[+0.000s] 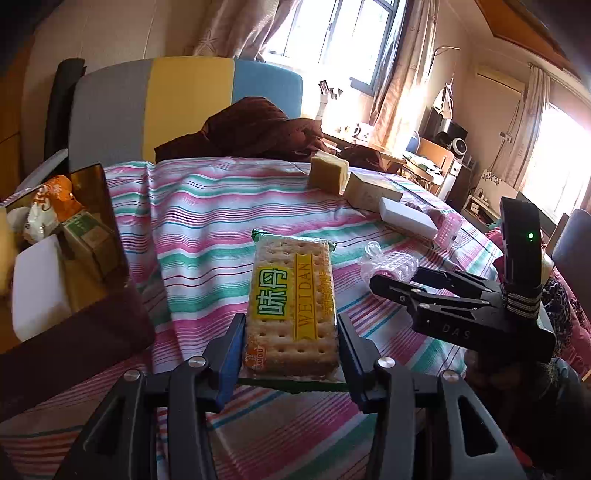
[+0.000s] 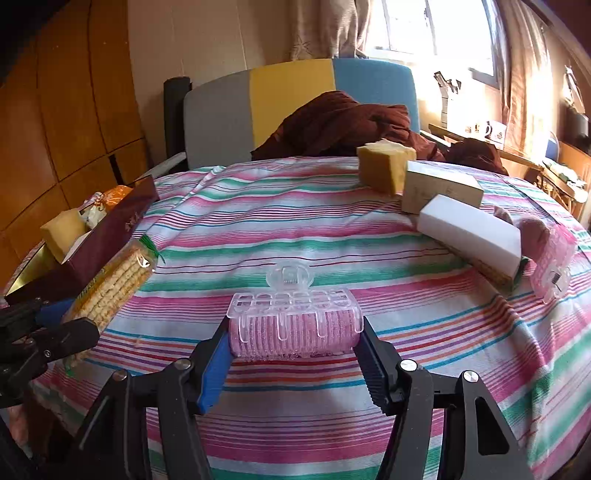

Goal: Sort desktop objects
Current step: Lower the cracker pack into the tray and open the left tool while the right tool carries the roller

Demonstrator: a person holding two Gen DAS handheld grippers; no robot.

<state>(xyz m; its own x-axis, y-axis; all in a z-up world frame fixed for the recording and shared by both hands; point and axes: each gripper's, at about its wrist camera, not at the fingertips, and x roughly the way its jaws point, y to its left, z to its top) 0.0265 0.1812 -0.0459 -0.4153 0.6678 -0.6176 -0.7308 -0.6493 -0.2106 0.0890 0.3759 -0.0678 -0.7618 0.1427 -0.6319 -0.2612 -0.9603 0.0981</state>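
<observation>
Bright daylight floods in from blown-out windows (image 1: 332, 33) at upper right; fisheye edges curve, darken and blur.

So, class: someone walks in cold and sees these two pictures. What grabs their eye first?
Probably the cracker packet with its yellow label, gripped between the left gripper fingers above the striped cloth. Next, the pink hair roller with its clear clip, held by the right gripper in mid-table. A dark box of sorted things sits at the left.
</observation>
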